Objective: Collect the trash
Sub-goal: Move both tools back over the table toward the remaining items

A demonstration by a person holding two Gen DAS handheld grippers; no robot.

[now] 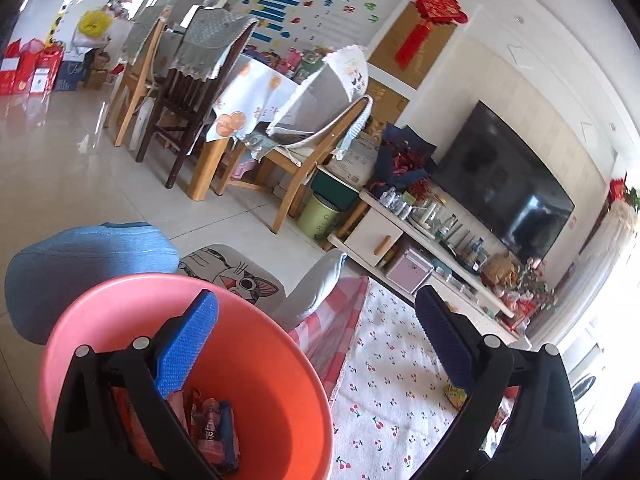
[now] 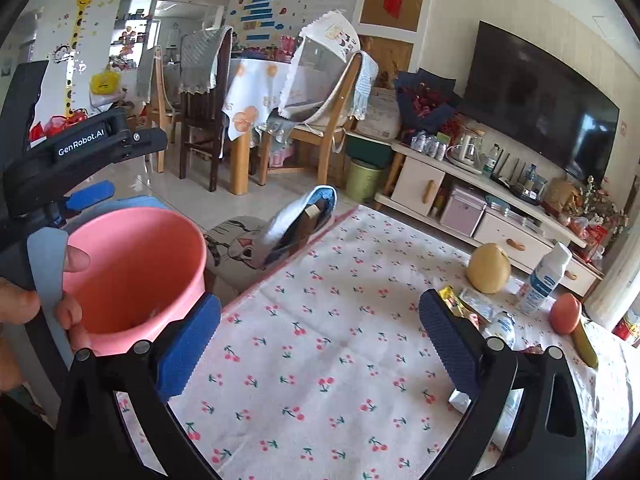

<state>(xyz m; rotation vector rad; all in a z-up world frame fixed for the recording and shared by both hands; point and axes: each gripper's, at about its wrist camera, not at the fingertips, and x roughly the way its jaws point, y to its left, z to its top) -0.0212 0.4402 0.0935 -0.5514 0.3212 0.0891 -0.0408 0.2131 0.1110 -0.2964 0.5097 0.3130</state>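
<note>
Left wrist view first: I see my left gripper [image 1: 316, 340] with its blue pads spread wide and nothing between them. One pad [image 1: 188, 344] hangs over the mouth of the pink bin [image 1: 280, 380], the other over the cherry-print cloth [image 1: 384, 380]. Down in the bin lie wrappers [image 1: 212, 428], red and pink, with a dark blue piece beside them. A yellow wrapper [image 1: 454, 394] shows on the cloth just beside the far pad. Behind the bin sits a cat-print cushion [image 1: 236, 276].

Right wrist view: my right gripper [image 2: 320, 340] is also fully spread and holds nothing. It points down over the cloth [image 2: 320, 360]. Ahead on the right lies a small heap of trash [image 2: 476, 308], a yellow wrapper and clear plastic, near a pale round fruit [image 2: 489, 268], a white bottle [image 2: 546, 278] and an orange fruit [image 2: 565, 313]. On the left I see the bin [image 2: 136, 272] tilted toward me at the cloth's edge, with a person's fingers [image 2: 76, 260] at its rim and the left gripper [image 2: 90, 194] above it.
</note>
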